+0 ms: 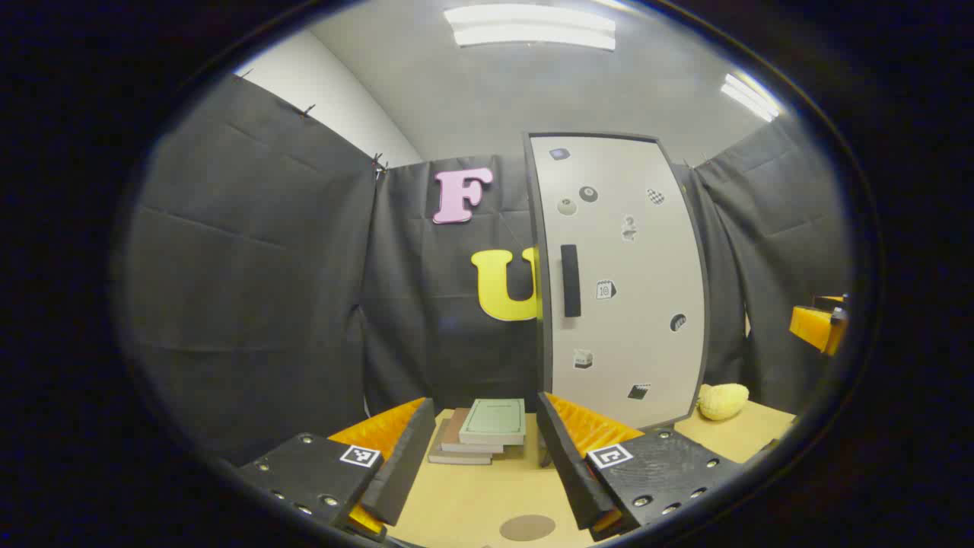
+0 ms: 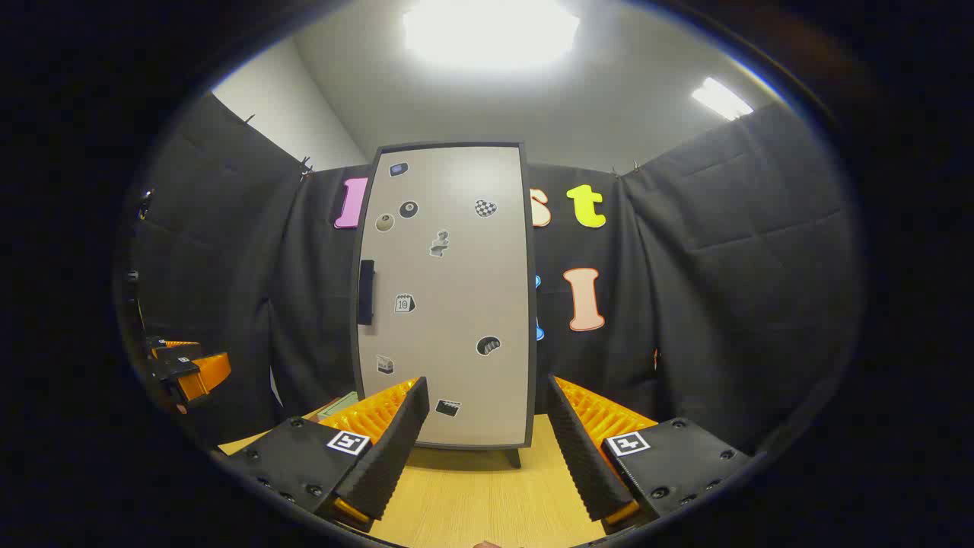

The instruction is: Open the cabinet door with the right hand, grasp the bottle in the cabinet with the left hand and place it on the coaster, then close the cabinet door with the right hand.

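Each hand-held gripper gapes, holding nothing, before the shut, sticker-dotted cabinet door (black handle).

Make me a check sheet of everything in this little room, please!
Surface: light wooden table, bare between the fingers.
Job's things: cabinet door shut, with a dark handle on its left edge and stickers on it; round brown coaster near the left hand-held gripper; bottle nothing seen.
Clutter: stack of books left of the cabinet; yellow lumpy thing to its right.
Grippers: left hand-held gripper open and holding nothing; right hand-held gripper open, holding nothing, facing the door.
Cables: nothing seen.
Surroundings: black cloth walls, white ceiling, ceiling lights on.
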